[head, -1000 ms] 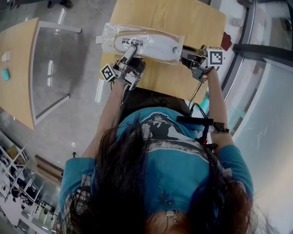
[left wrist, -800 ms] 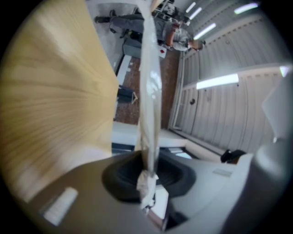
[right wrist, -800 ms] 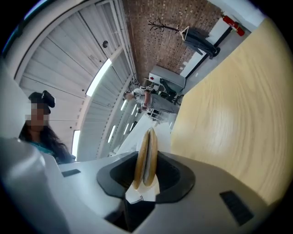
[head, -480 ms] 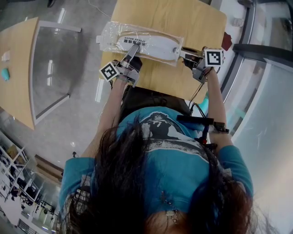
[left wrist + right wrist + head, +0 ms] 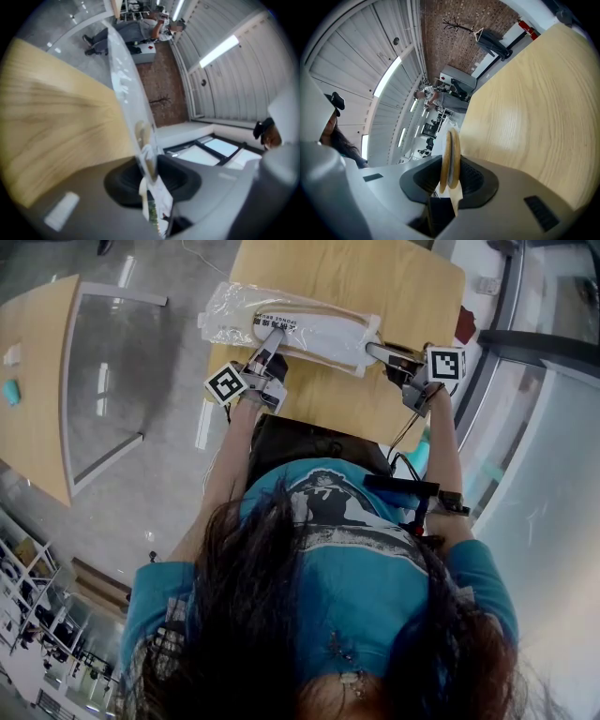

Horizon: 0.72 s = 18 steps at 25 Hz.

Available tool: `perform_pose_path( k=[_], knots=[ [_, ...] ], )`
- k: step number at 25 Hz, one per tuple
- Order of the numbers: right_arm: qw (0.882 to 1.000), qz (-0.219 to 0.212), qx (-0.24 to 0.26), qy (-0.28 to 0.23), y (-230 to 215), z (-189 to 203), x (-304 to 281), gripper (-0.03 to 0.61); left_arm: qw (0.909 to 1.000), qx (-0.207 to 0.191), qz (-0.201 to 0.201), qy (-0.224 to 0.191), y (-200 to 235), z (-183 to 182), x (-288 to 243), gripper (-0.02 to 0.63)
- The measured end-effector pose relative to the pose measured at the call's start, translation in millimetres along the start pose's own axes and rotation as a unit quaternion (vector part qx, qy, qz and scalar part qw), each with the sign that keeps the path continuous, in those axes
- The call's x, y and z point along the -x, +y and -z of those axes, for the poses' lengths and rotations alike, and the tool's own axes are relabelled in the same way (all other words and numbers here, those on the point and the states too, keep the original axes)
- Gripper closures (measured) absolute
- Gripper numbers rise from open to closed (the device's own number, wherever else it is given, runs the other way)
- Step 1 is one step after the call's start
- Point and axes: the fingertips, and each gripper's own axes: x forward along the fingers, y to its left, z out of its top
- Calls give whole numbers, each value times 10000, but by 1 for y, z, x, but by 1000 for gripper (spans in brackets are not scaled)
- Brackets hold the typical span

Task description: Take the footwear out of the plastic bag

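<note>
The plastic bag [image 5: 230, 320] is clear, thin and wrinkled, and it lies flat on a counter [image 5: 375, 282] of pale wood with a fine grain. Inside the bag is the footwear [image 5: 323, 334], a flat white slipper with a long oval shape and a tan rim. It carries a short black print near the left end of the bag, but the letters are too small to read.

The left claw [image 5: 273, 337] is at the near long side of the bag. In the left gripper view, its dark ribbed pads are pressed on the clear film with a bit of white and tan material in it.

The right claw [image 5: 375, 350] is at the right end of the bag. Its jaws have just been closing, and they now pinch the thin tan edge of the footwear. I cannot tell if film lies between the pads and that edge. Each claw has a white cube with black square markers [image 5: 225, 383].

Around the bag's counter the floor [image 5: 169, 474] is grey and smooth. Far behind the bag there is a red brick wall [image 5: 454, 37] and a ribbed white ceiling with strip lights.
</note>
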Motion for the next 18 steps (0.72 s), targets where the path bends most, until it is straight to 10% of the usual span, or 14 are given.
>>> perform_pose_path(
  k=[11,18],
  knots=[
    [9990,420,-124,-64,-14,5,8,479,9966,-432,-696,-95,22,-21,-2,517],
    [9971,724,-164,-181,-27,7,39,483,9872,-630,-1317,-640,43,-59,22,615]
  ],
)
